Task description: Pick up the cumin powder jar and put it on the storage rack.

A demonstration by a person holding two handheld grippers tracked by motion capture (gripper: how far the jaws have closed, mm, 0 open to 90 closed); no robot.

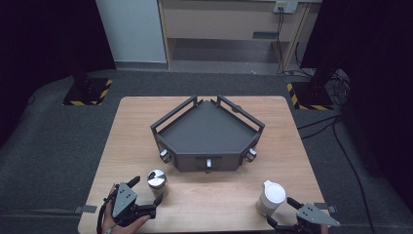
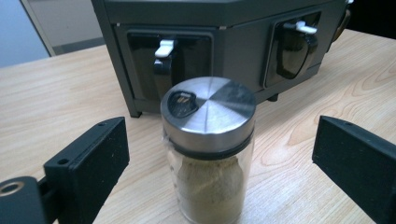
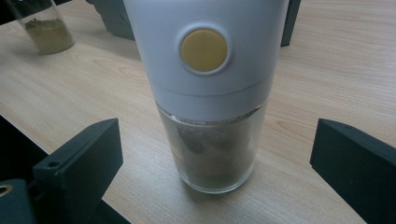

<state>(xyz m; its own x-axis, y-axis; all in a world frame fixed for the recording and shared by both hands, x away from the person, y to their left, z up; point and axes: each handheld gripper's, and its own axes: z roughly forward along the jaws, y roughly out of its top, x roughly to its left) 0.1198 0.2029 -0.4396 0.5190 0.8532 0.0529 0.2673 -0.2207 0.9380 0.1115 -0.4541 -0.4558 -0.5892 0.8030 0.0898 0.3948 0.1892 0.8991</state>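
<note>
Wooden table [image 1: 146,117] on grey carpet, dark corner rack [image 1: 207,130] at centre. Left gripper [image 1: 146,192] at near left edge, jaws spread wide, nothing gripped; steel-lidded spice jar [image 1: 157,179] upright between jaws, untouched. Right gripper [image 1: 281,210] at near right edge, jaws wide, clear of white-capped grinder [image 1: 271,197] standing between them.

— What sits mid-table?

— A dark grey corner rack [image 1: 207,131], its railed back pointing to twelve o'clock, three hooks along the front at six. It stands on a light wooden table [image 1: 287,146].

— And beyond the table?

— Grey carpet; two stand bases [image 1: 87,91] with yellow-black striping at ten and two o'clock; a pale cabinet [image 1: 229,22] at twelve, cables [image 1: 321,127] trailing at three.
</note>
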